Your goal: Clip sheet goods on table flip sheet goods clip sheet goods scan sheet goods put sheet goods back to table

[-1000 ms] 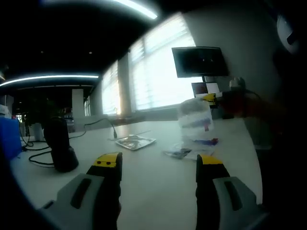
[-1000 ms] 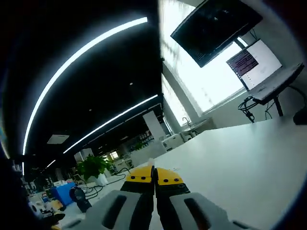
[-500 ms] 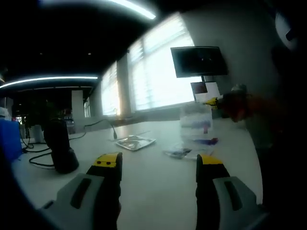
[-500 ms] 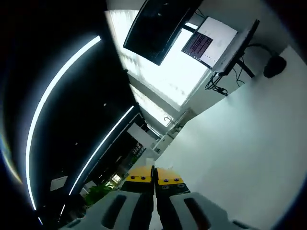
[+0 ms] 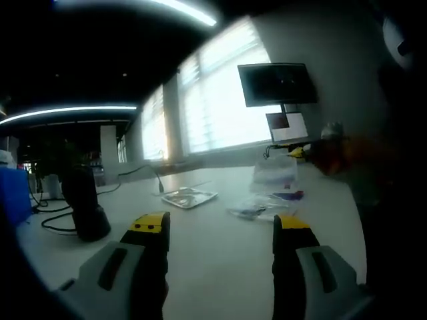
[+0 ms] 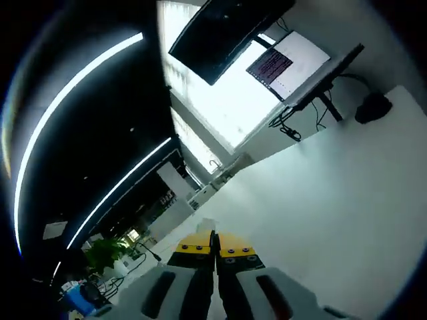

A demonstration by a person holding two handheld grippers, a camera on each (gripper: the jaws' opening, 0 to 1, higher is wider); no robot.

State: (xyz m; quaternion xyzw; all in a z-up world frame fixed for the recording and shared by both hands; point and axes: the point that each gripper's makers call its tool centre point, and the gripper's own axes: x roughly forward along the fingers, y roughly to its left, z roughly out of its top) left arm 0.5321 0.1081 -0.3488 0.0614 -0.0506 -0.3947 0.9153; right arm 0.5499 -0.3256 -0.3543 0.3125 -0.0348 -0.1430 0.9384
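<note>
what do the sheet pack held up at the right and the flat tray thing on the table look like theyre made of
Sheet pack: looks like clear, thin plastic film, since pale light passes through it and a printed colour patch shows; blurred, so not certain. It hangs from the right claw. Tray: seems silvery and shiny, perhaps foil or metallised plastic, catching window glare on the white table.

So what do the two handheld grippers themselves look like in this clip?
The left gripper has two thick grey jaws, each with a dark oval slot on top and a yellow cap over a black tip. The right gripper has the same build: grey bodies with dark slots and yellow caps marked with small dark dots.
</note>
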